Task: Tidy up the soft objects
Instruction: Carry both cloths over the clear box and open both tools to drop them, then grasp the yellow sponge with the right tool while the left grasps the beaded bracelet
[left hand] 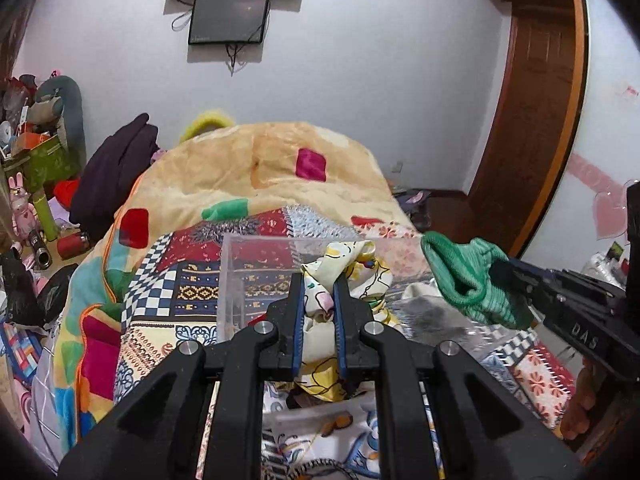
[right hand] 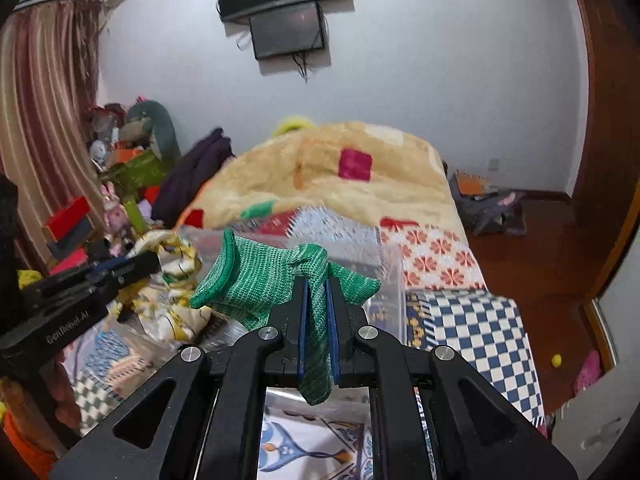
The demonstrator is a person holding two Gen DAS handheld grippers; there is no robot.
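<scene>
Left gripper (left hand: 316, 300): its two fingers are pressed in on the cloth (left hand: 352, 268). It holds the cloth up over the box (left hand: 240, 280).

Cloth: pale yellow with little pictures on it. It is bunched up. Part pokes up past the fingertips and part hangs down behind them.

Box: see-through plastic. It sits on the bed (left hand: 192, 280), right in front of both grippers. I can see the bed cover through its walls.

Glove (right hand: 260, 280): green and knitted. It is in the air, over the right side of the box. The open cuff sticks out to the left. A thin bit hangs down between the fingers.

Right gripper (right hand: 316, 300): its fingers are pinched shut on the glove, near its middle.

How they feel: I think both are very light, soft and floppy. They will not break. They bend and droop, so loose ends can catch on the box rim.

Where to hold: a thick bunch in the middle looks best. A thin edge could slip out.

Next: I think both go down into the box.
</scene>
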